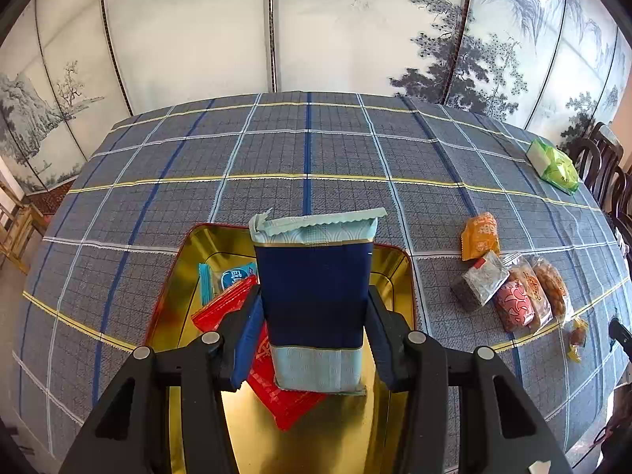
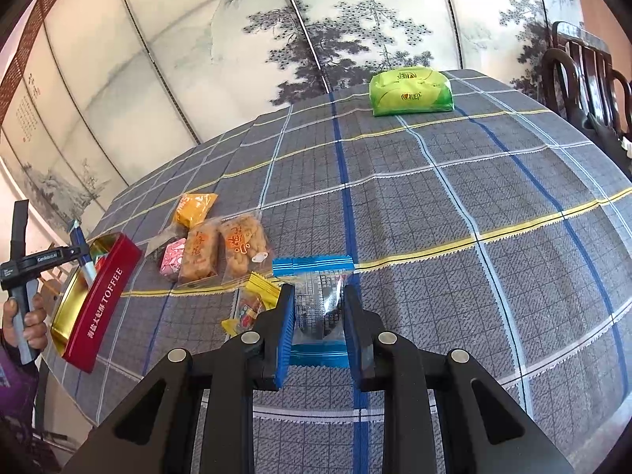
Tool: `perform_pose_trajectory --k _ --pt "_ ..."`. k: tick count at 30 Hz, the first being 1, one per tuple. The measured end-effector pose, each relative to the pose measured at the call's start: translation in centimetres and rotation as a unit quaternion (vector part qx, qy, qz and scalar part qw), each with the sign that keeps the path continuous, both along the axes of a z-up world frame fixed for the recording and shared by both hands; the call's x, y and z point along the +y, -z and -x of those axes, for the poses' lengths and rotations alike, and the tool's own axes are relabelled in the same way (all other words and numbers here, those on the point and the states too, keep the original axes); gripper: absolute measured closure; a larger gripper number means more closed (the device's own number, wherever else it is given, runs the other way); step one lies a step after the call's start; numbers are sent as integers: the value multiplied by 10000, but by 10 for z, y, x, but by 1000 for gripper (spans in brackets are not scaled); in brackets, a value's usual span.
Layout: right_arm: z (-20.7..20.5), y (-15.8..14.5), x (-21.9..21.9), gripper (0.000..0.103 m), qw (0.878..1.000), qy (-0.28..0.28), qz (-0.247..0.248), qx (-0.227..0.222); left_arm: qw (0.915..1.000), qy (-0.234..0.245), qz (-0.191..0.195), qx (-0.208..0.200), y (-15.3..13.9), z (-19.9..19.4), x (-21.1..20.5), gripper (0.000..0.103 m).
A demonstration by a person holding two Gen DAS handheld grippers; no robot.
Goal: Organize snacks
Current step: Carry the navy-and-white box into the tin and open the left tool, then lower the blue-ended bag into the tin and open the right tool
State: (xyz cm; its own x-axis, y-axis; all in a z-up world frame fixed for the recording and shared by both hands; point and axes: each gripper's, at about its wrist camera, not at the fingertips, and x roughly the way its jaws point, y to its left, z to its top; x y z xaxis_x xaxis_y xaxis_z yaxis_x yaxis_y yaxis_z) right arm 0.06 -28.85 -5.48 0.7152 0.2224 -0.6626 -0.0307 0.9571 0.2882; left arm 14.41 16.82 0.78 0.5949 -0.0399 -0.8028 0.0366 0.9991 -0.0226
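Note:
My left gripper [image 1: 314, 308] is shut on a dark blue and pale blue snack packet [image 1: 314, 296], held upright over the open red tin with a gold inside [image 1: 395, 272]. Red packets [image 1: 229, 304] and a blue-edged packet [image 1: 225, 278] lie in the tin. My right gripper [image 2: 319, 308] is shut on a clear packet with blue ends [image 2: 318, 300], just above the tablecloth. The tin [image 2: 100, 296], marked TOFFEE, and the left gripper [image 2: 81, 251] show at the far left of the right wrist view.
Loose snacks lie on the checked cloth right of the tin: an orange packet [image 1: 480, 235], a dark clear packet [image 1: 480, 286], a pink one [image 1: 515, 304] and fried twists [image 1: 551, 284]. A yellow candy packet [image 2: 252, 304] lies by my right fingers. A green tissue pack [image 2: 410, 91] sits far back. Chairs [image 2: 580, 67] stand at right.

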Motion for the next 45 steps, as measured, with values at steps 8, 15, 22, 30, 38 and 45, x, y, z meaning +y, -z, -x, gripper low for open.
perform_pose_trajectory --k 8,15,22,30,38,45 --pt "2 -3 3 79 10000 -46 -35 -4 9999 53 -74 52 9 -9 0 58" --pt "2 -3 6 79 9999 -82 -66 6 9999 129 -17 -21 8 -11 2 58" --pt "3 -10 13 79 9998 -175 -71 -48 9984 -132 -153 -528 -17 22 11 39" --pt "2 -30 57 79 9973 -689 -136 -199 9924 -509 -579 -961 -31 86 29 35" --pt "-7 -54 146 79 9843 -1705 -334 -305 9925 -768 -337 -893 -26 120 47 35" --pt "-21 -60 235 79 9650 -2554 -581 -159 9910 -935 -328 -895 -23 133 66 34"
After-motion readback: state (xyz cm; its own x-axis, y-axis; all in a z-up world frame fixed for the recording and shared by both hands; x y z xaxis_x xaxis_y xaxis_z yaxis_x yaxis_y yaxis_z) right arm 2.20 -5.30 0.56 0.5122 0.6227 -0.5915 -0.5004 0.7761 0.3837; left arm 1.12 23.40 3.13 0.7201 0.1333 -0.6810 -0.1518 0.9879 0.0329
